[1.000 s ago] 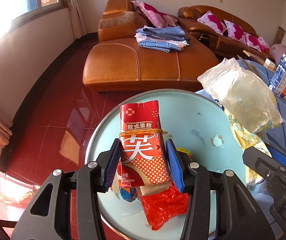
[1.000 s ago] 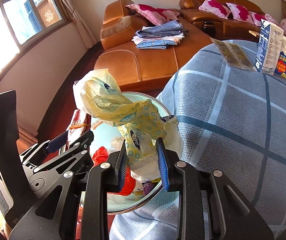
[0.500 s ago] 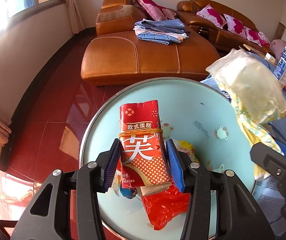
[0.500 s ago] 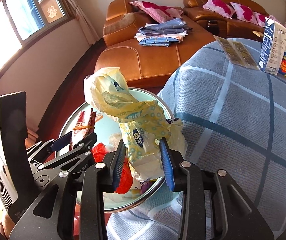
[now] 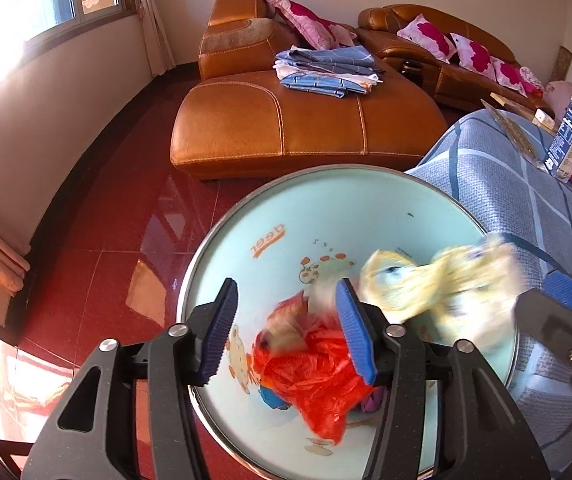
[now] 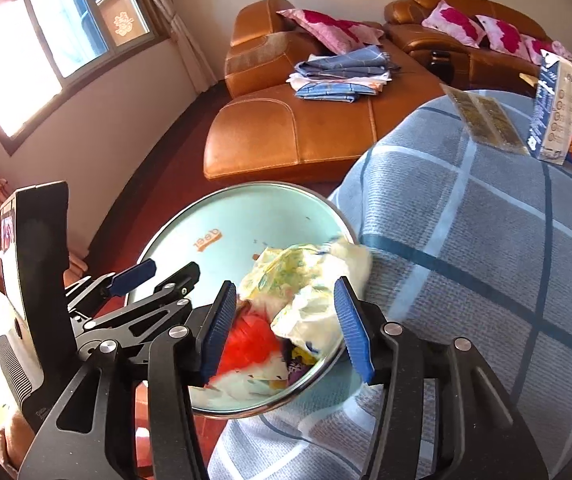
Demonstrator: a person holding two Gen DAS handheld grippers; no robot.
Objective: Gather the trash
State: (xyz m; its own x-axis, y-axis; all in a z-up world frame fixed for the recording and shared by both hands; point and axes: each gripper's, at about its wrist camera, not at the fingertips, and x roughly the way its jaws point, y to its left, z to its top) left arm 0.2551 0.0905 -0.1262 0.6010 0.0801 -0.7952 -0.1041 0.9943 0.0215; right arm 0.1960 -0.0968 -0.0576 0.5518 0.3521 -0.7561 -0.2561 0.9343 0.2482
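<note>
A pale green basin (image 5: 326, 208) with cartoon prints sits beside the table and holds trash: a red plastic bag (image 5: 318, 376) and the blurred red snack packet (image 5: 286, 328). My left gripper (image 5: 290, 332) is open and empty above the basin. A yellow-white plastic bag (image 5: 446, 288) is blurred above the basin's right side. In the right wrist view the same bag (image 6: 306, 280) lies in the basin (image 6: 221, 220) above the red bag (image 6: 249, 340). My right gripper (image 6: 286, 324) is open and empty above it.
A table with a blue checked cloth (image 6: 486, 260) is at the right, bearing a milk carton (image 6: 558, 112) and flat packets (image 6: 486, 120). An orange leather sofa (image 5: 286, 120) with folded clothes stands behind. The floor is red tile (image 5: 105, 240).
My left gripper opened and let go of the red snack packet, which dropped into the basin. My right gripper opened and let the yellow bag fall into the basin.
</note>
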